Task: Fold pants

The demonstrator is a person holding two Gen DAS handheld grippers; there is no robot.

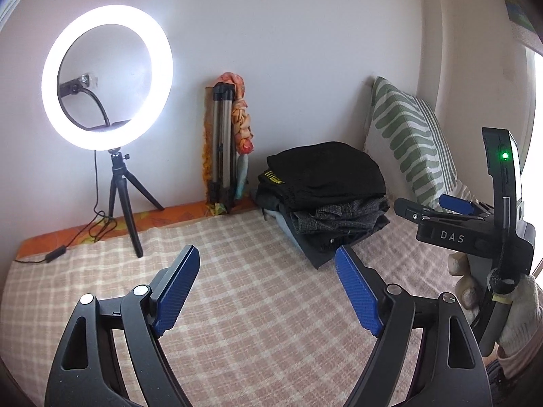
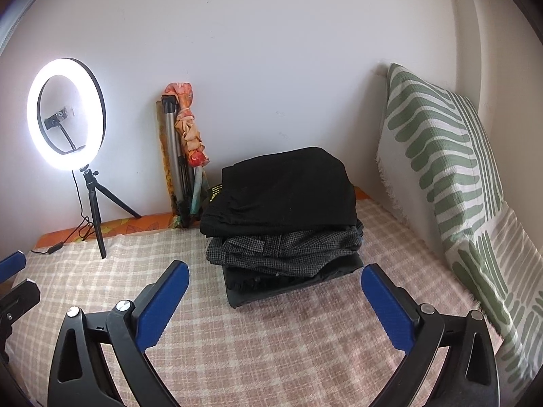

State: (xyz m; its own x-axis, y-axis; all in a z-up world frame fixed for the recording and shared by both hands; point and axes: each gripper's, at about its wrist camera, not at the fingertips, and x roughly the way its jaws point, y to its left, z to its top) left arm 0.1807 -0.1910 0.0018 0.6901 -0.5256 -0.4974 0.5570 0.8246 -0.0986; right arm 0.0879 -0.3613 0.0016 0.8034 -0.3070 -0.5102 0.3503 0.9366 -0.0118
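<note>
Stack of folded pants [image 2: 285,217] centre frame on bed cover [image 2: 258,346], near back wall. Folded tripod [image 2: 176,159] just left of stack, against wall. Ring light [image 2: 66,115] far left on bed. Pillow [image 2: 451,176] right, leaning on wall.

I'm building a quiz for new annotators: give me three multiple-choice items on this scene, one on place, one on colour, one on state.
1. Where is the pile of folded clothes?
A. on the checked bedcover
B. on the pillow
C. under the ring light

2. The top garment is:
A. red
B. black
C. white

3. The right hand-held gripper is:
A. shut on cloth
B. open, empty
C. shut, empty

Answers: 1 A, the pile rests on the cover; 2 B, the top layer is black; 3 B, its blue pads stand apart with nothing between them.
</note>
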